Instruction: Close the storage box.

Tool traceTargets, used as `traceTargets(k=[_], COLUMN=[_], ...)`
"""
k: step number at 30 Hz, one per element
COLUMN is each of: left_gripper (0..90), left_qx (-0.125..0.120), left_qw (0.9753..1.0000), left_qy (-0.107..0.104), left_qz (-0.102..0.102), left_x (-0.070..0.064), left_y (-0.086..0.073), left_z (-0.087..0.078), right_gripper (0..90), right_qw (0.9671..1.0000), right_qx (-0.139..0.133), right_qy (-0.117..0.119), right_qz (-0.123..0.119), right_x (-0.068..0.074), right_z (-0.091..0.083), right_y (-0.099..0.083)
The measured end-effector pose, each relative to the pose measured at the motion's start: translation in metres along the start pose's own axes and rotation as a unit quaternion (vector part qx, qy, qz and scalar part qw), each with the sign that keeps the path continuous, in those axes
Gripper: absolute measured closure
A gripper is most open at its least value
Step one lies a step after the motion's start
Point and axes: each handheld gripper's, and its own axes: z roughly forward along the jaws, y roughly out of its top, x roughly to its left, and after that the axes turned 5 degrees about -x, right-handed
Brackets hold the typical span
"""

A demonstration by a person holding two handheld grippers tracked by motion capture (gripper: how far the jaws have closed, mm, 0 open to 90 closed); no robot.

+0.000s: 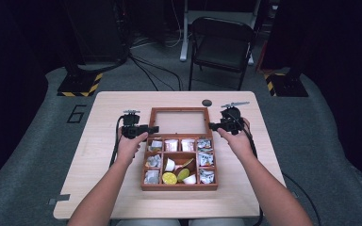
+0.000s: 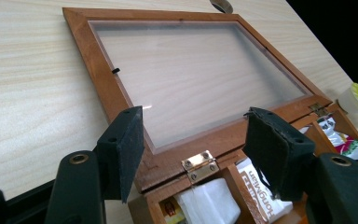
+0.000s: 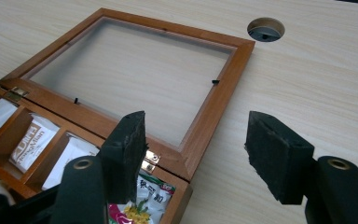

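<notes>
**Box lid found laid flat, both grippers wide at its hinged corners**

The lid (image 1: 178,121) of the wooden box (image 1: 179,186) lay fully open, flat on the table (image 1: 103,165) behind the box, glass pane up, joined to the box by brass hinges (image 2: 199,165). The left gripper (image 1: 147,128) stood at the lid's left hinged corner, the right gripper (image 1: 215,125) at its right one. In the left gripper view, the jaws stood wide apart above the hinge edge, holding nothing. In the right gripper view, the jaws were likewise wide and empty, one over the lid's corner, the other over bare table. The box compartments held tea bags (image 1: 171,145), sachets (image 1: 206,159) and capsules (image 1: 169,178). A round hole (image 1: 207,102) sat in the table beyond the lid. A folding chair (image 1: 221,47) stood past the far edge.
</notes>
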Motion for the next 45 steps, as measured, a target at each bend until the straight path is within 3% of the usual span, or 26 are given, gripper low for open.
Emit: traceTargets(k=[4,11,16,28,37,45], left_gripper=[36.8,36.5,36.3,35.6,35.3,34.0], left_qx=[0.001,0.002,0.003,0.007,0.007,0.032], left_qw=[1.0,0.9998,0.9998,0.9997,0.9995,0.9988], left_qy=[-0.001,0.001,0.008,0.015,0.027,0.033], left_qz=[0.002,-0.018,-0.02,-0.018,-0.016,-0.016], left_x=[0.004,0.01,0.013,0.015,0.016,0.021], left_y=[0.002,0.002,0.0,-0.002,-0.001,-0.005], left_z=[0.004,0.012,0.018,0.027,0.027,0.031], right_gripper=[37.4,36.9,36.9,35.0,33.8,33.8], right_qw=[1.0,0.9998,0.9998,0.999,0.9985,0.9976], right_qx=[0.003,0.013,0.017,0.028,0.038,0.051], right_qy=[-0.005,-0.01,-0.01,-0.011,-0.01,-0.008], right_qz=[0.004,-0.006,-0.001,0.034,0.039,0.047], right_x=[0.002,0.005,0.005,-0.002,0.0,0.001], right_z=[0.007,0.022,0.03,0.047,0.054,0.061], right_y=[-0.001,-0.003,-0.005,-0.015,-0.018,-0.021])
